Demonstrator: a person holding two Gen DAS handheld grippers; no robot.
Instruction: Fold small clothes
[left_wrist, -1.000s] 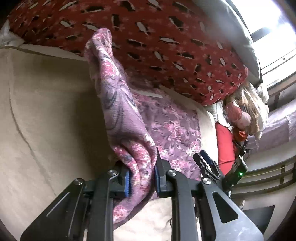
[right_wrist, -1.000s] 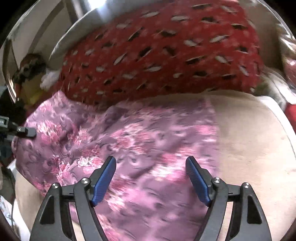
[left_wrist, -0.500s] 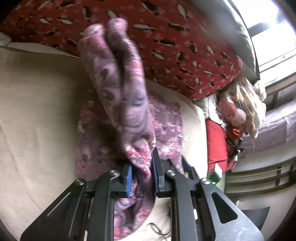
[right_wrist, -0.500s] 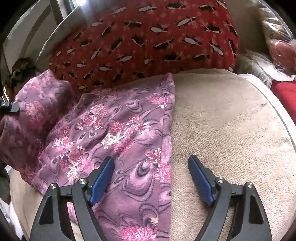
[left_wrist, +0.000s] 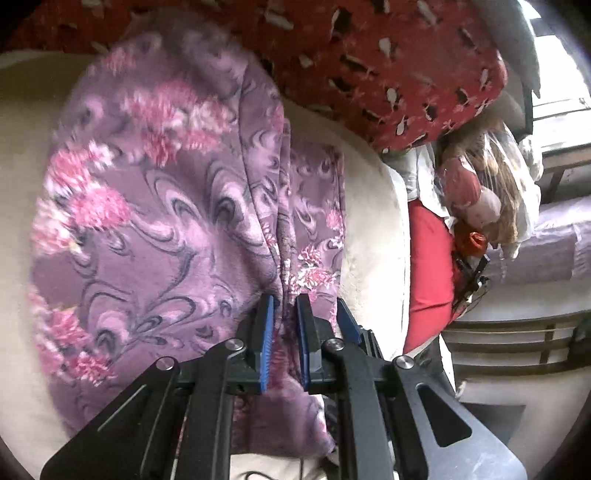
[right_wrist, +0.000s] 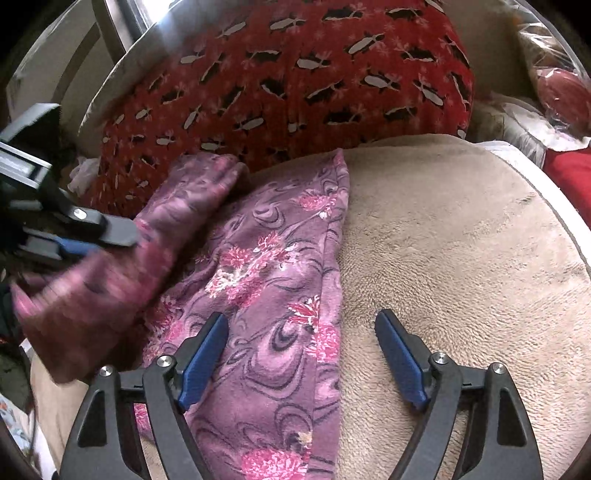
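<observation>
Right view alone: left tongs (right_wrist: 92, 240) closing on purple floral garment (right_wrist: 266, 280); right tongs (right_wrist: 303, 365) wide, empty.

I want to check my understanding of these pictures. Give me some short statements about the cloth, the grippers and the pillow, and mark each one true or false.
1. The left gripper pinches the purple floral cloth. True.
2. The right gripper grips the cloth. False: its jaws are wide open, holding nothing.
3. The cloth lies on a beige blanket. True.
4. The pillow behind the cloth is plain blue. False: it is red and patterned.
</observation>
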